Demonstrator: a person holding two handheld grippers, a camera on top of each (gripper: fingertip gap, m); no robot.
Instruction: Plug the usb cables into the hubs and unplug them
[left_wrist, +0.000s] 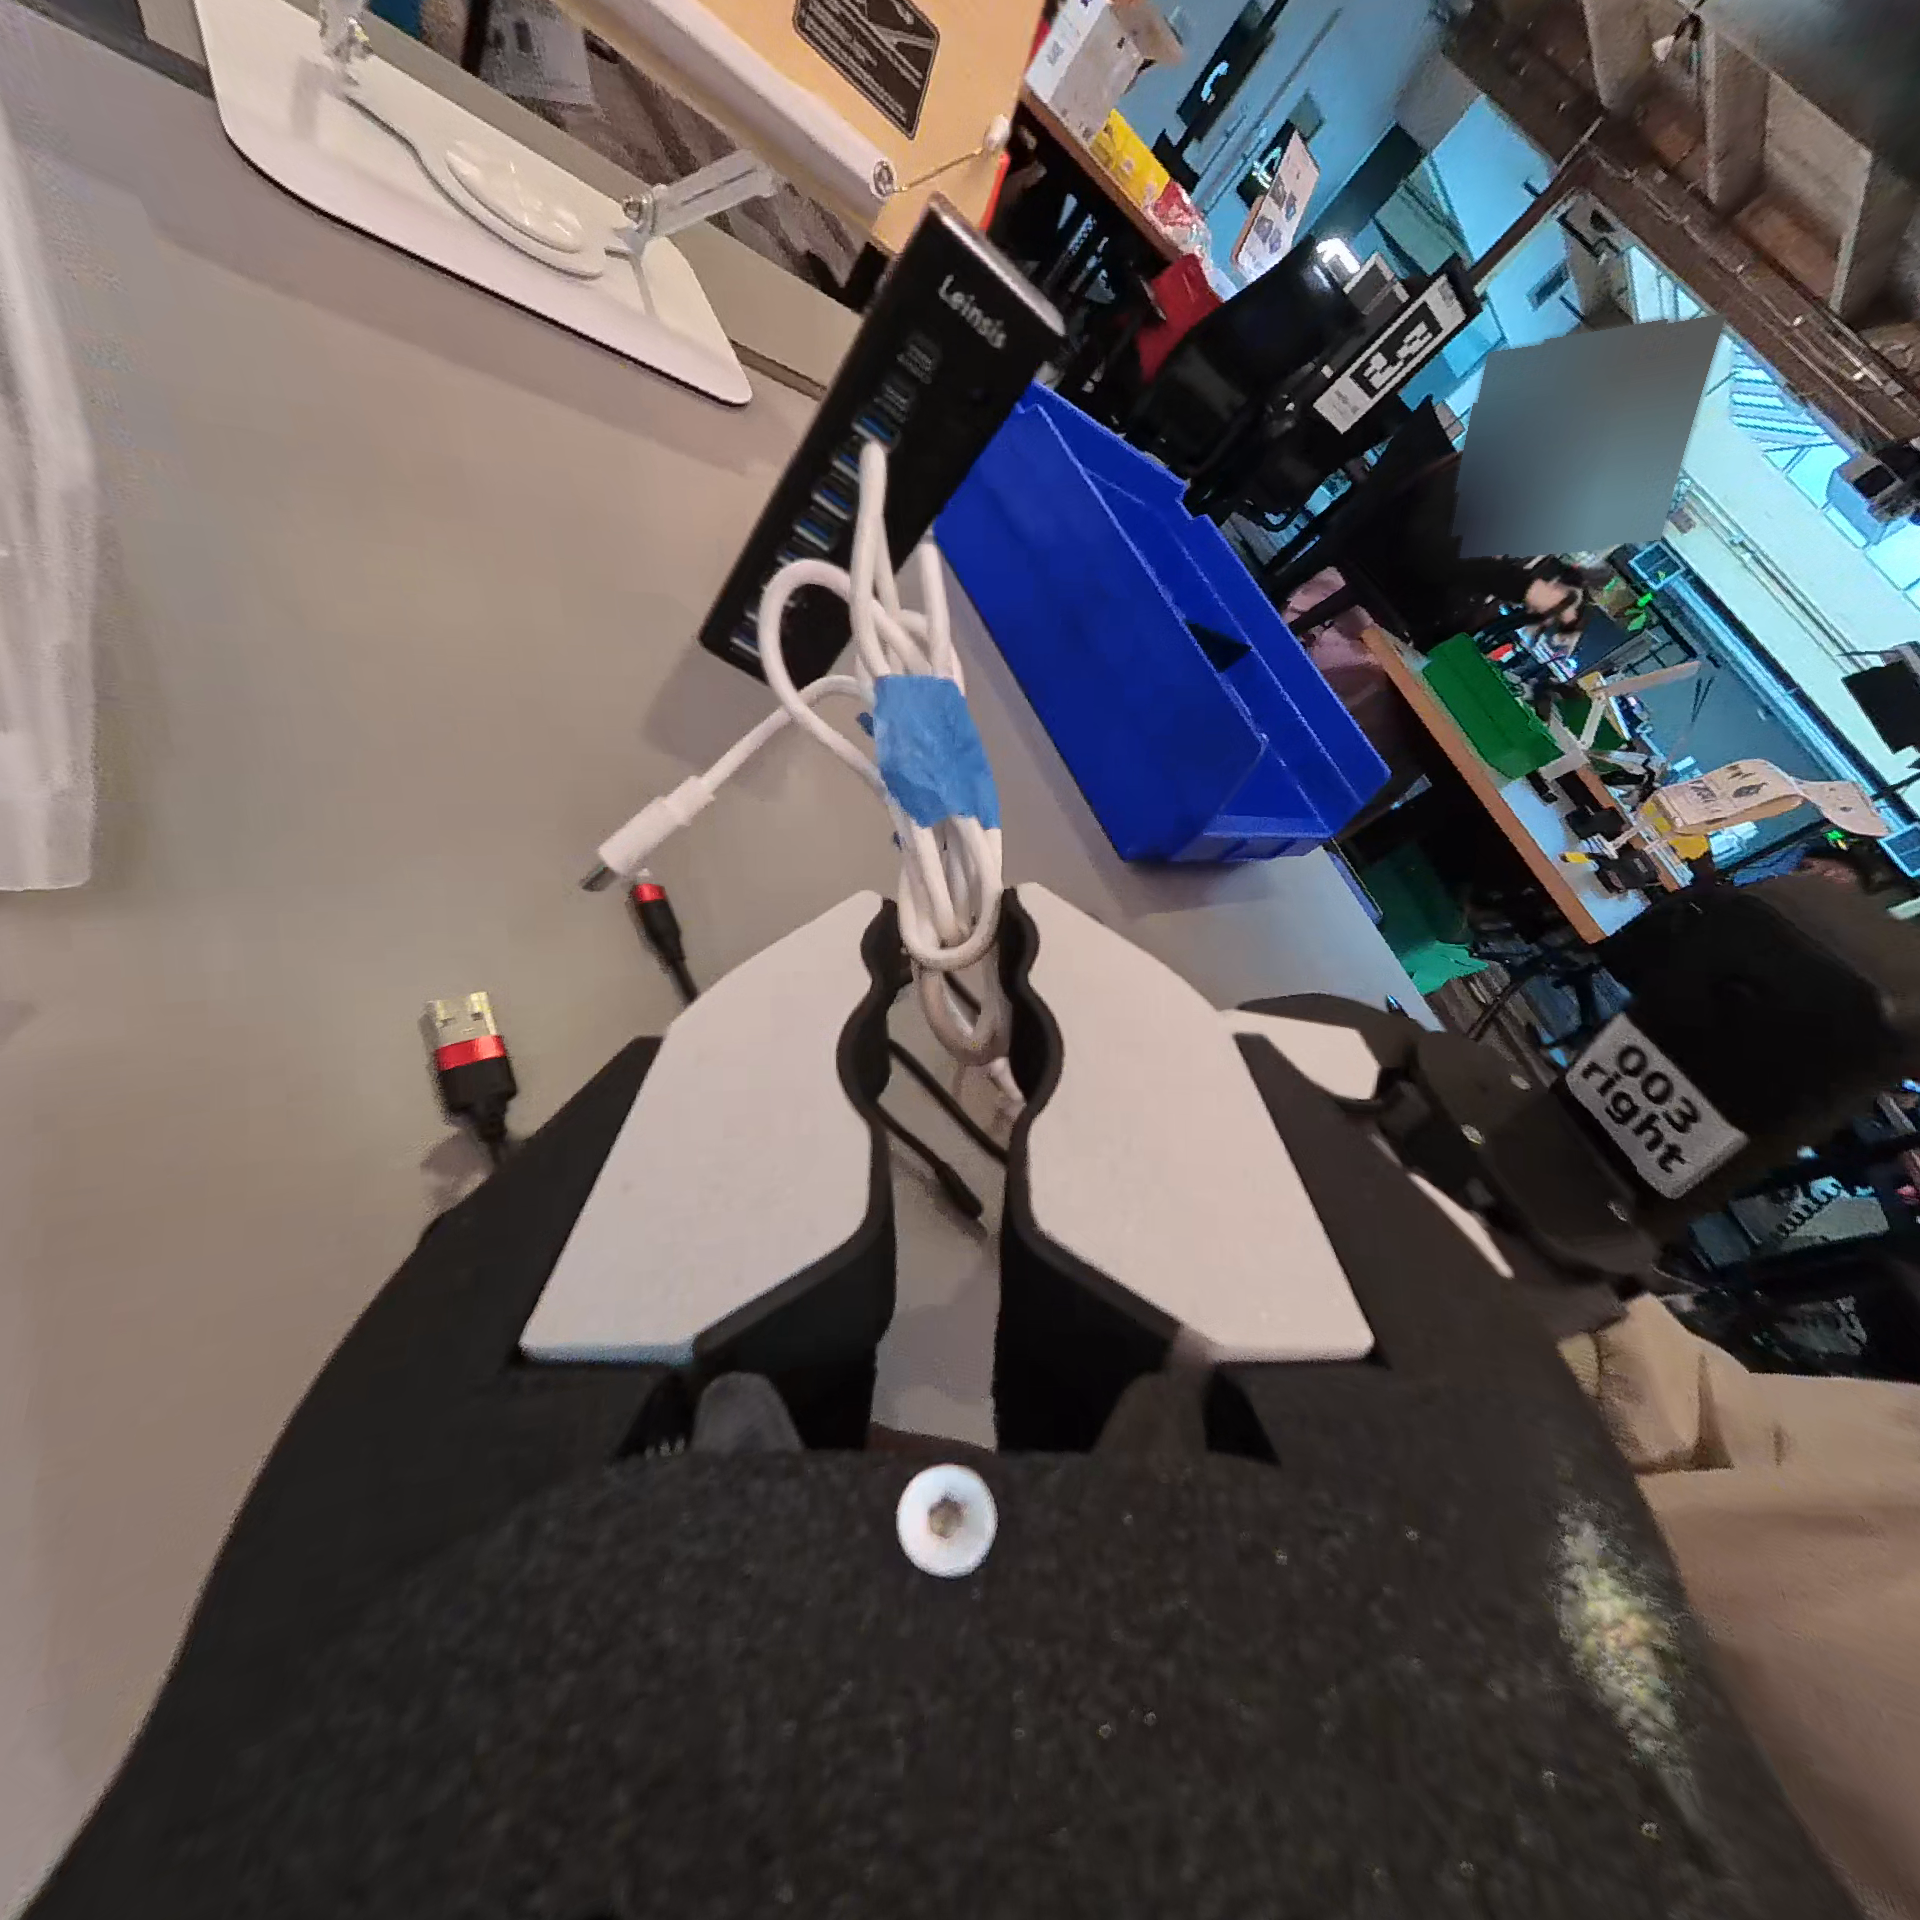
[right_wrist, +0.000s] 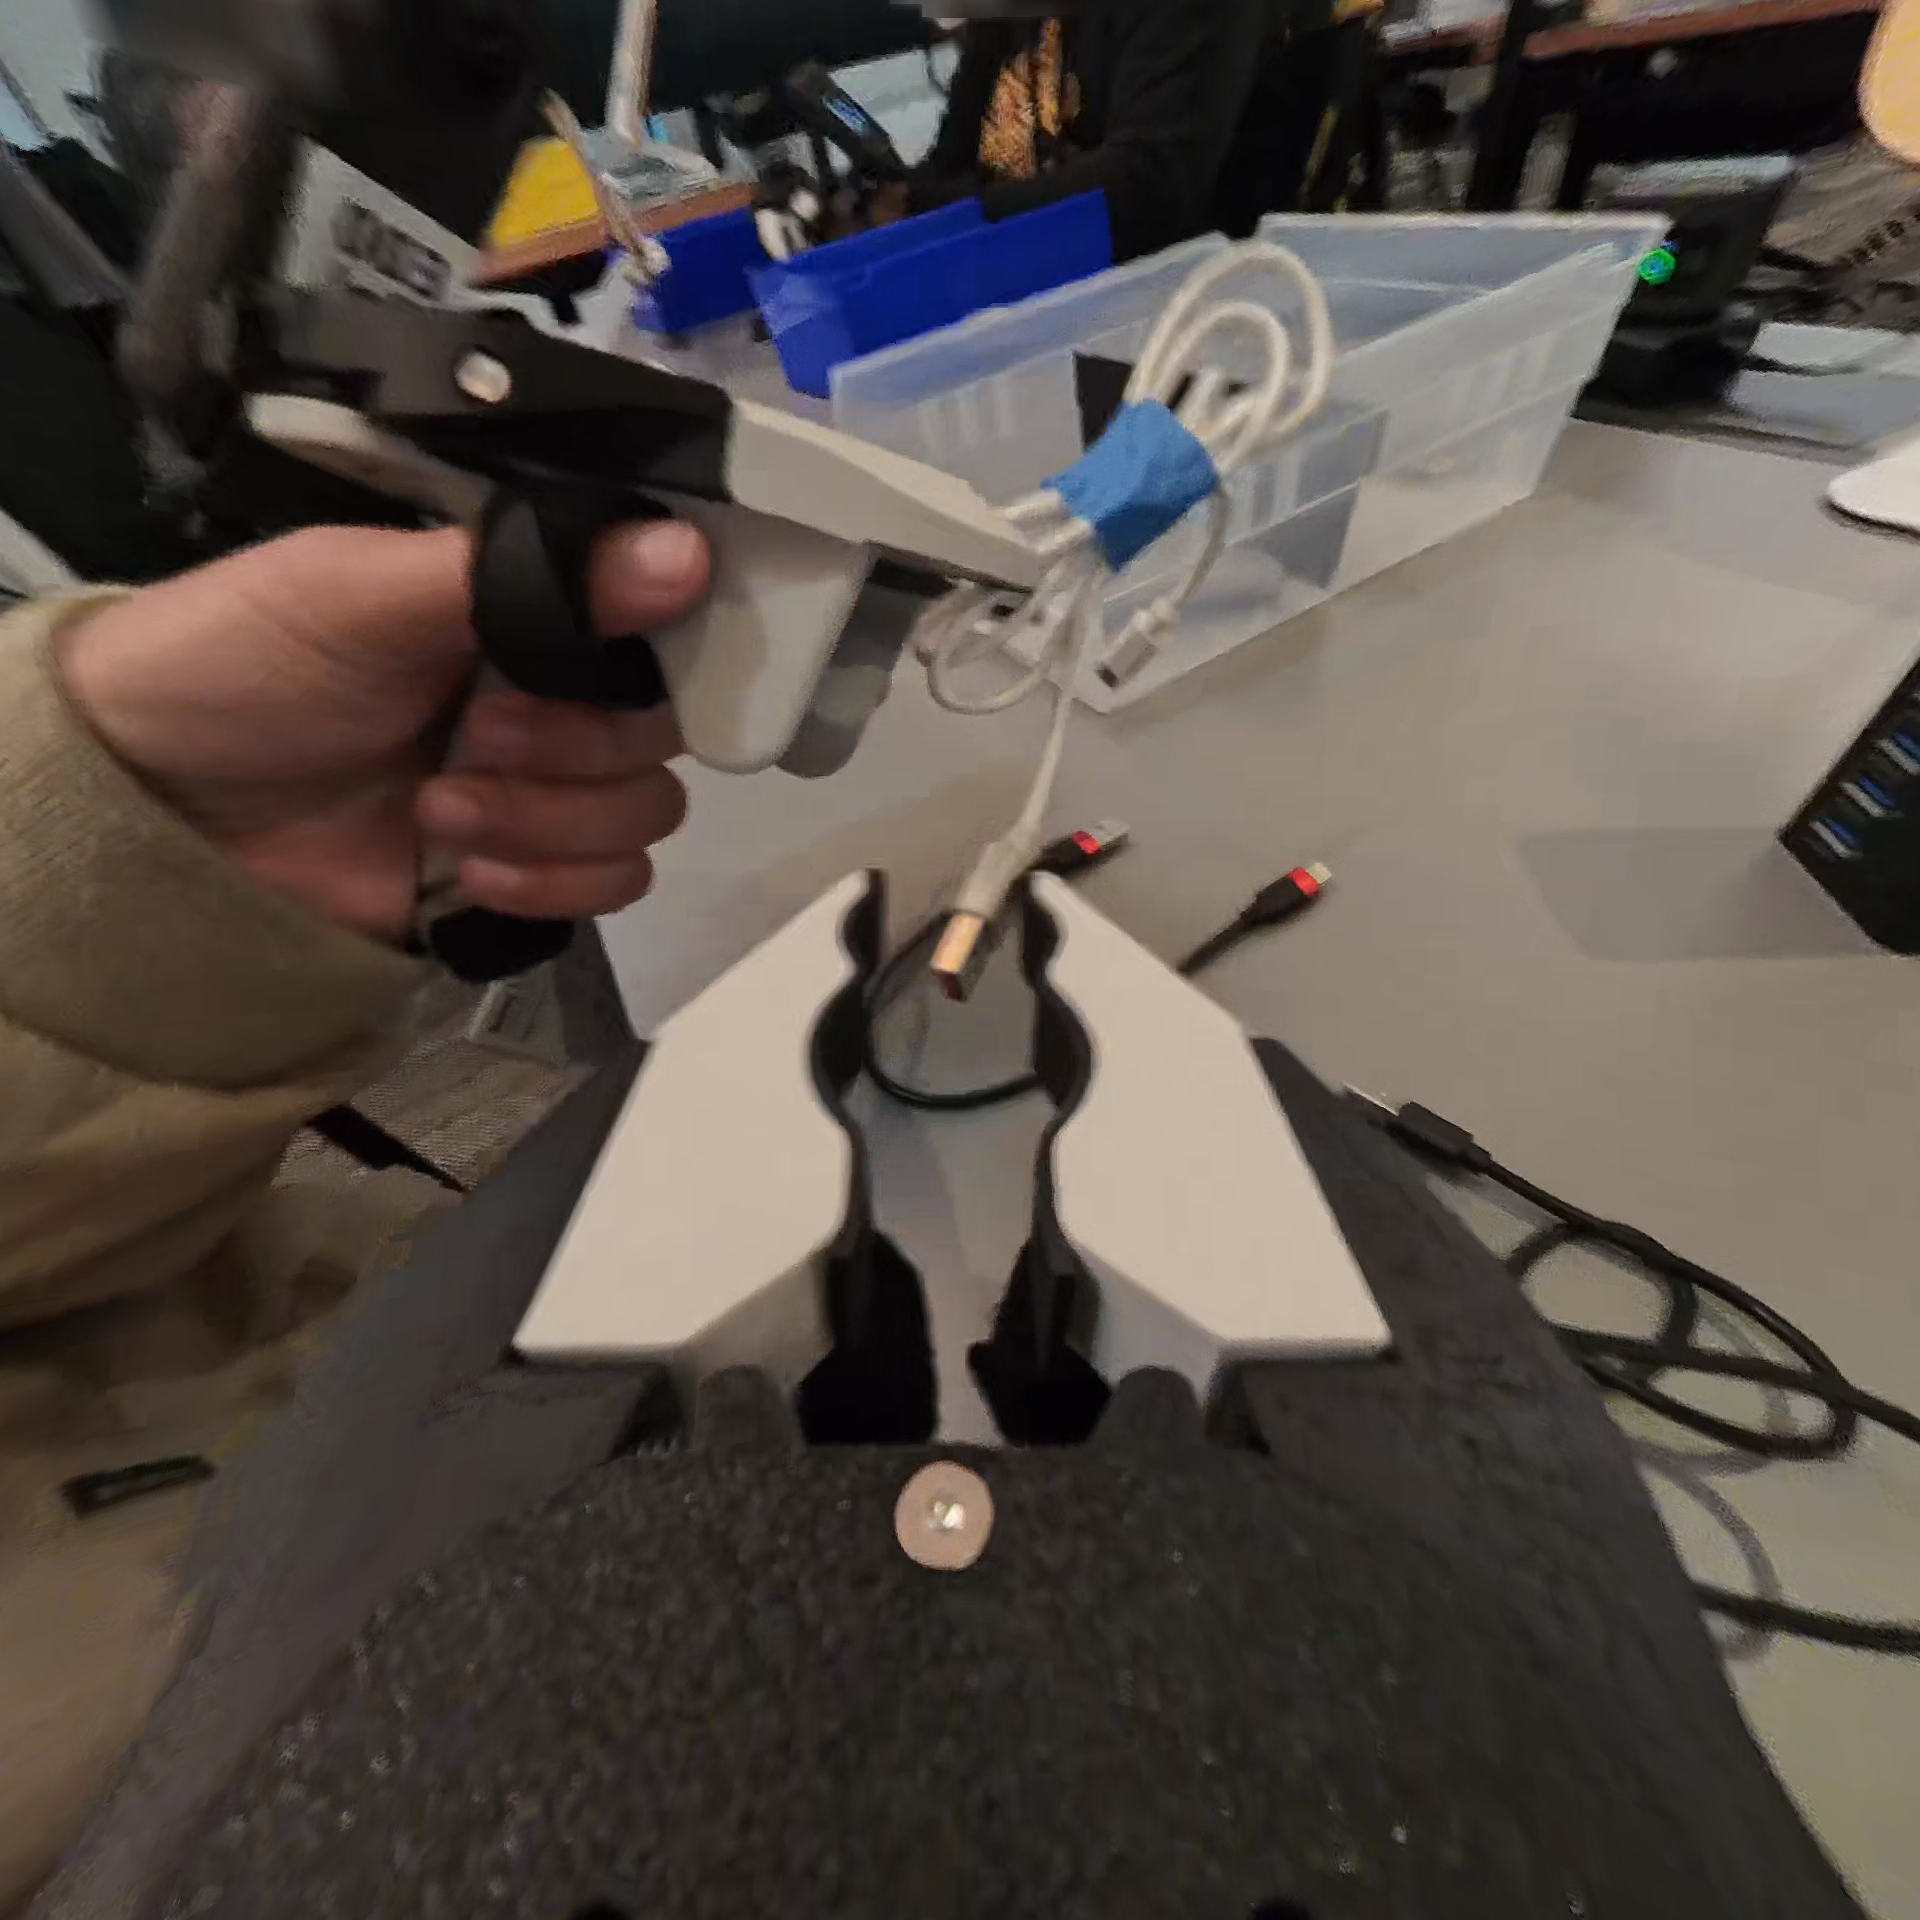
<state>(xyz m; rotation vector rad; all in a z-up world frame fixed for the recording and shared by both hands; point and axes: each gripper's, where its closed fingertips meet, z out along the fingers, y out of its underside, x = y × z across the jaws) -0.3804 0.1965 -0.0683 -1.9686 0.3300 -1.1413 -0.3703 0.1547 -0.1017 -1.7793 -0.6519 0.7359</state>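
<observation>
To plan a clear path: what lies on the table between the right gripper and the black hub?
In the right wrist view, a black cable's red-collared plug lies there on the grey table.

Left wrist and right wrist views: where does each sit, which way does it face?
Left wrist view: on the left tool, looking along its fingers over the grey table at the black hub; shut on the white cable bundle.
Right wrist view: on the right tool, open, facing the left tool and the hand holding it.
Shared: bundle, hub, red-tipped black cable.
</observation>
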